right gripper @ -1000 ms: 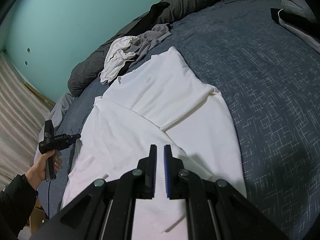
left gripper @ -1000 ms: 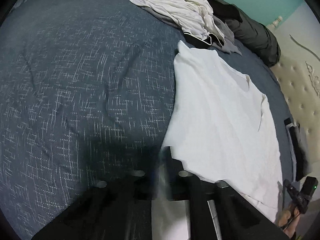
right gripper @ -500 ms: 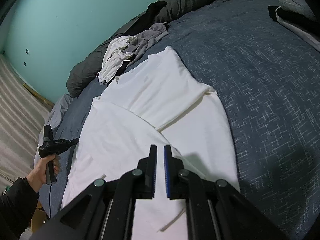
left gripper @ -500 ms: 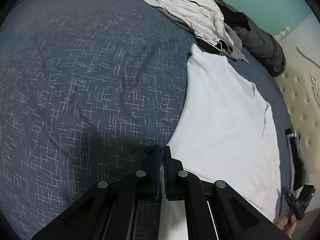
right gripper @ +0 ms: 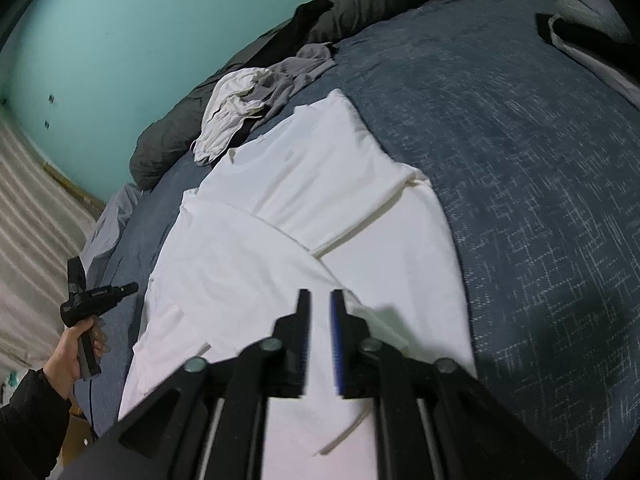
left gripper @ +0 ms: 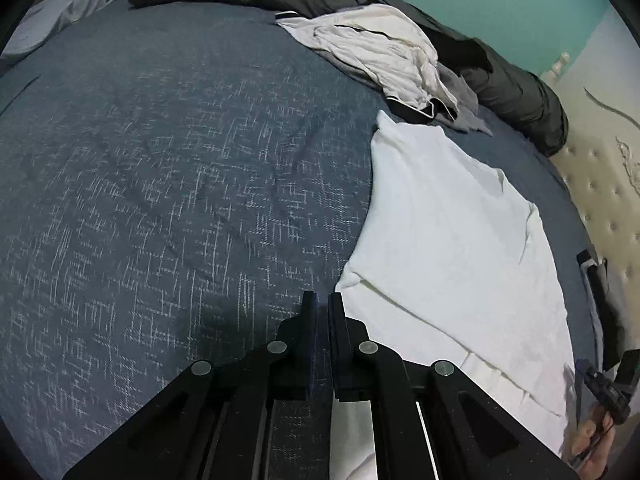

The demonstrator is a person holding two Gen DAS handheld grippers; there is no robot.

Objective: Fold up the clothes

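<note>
Opening, the right gripper (right gripper: pixel 320 300) jaws were parted, nothing between them, over the white T-shirt (right gripper: pixel 320 208) at centre frame, side folds laid; left gripper (left gripper: pixel 320 304), shut and empty, had been drawn off its edge.

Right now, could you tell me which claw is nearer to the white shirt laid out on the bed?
Right. The right claw, jaws opening, hovers directly over the white shirt. The left claw, shut, sits just off its edge above the blue bedspread.
</note>
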